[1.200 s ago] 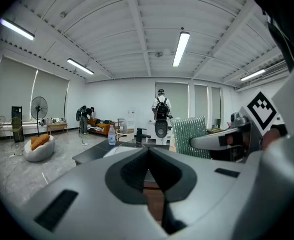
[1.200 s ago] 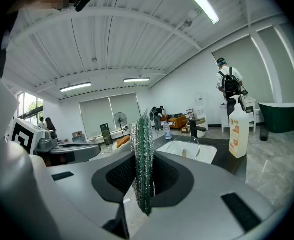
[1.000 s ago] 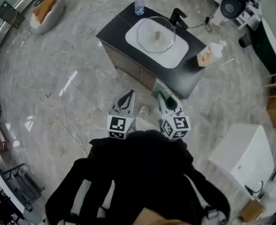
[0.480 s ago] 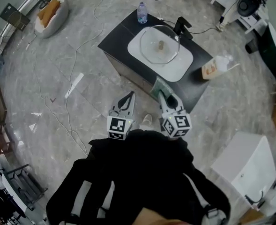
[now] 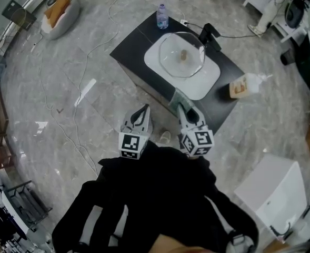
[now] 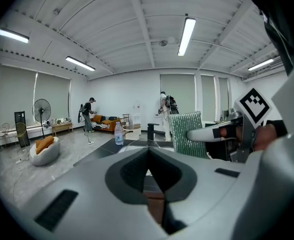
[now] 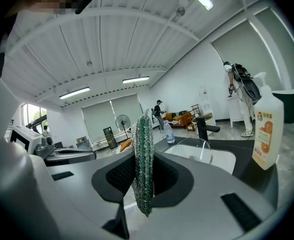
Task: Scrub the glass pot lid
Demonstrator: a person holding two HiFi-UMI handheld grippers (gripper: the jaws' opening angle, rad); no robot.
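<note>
While the left gripper is held with jaws pressed together on nothing, the right gripper clamps a green scouring pad upright. Beyond them, the glass pot lid sits in a white basin, with a soap bottle to its right.

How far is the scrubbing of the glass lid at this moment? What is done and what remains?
Done: the right tongs are shut on the green scrub sponge. In hand: only the approach; the left tongs are shut and empty, and neither pair reaches the lid. Left: all the scrubbing, as the glass lid lies untouched in the white sink.
</note>
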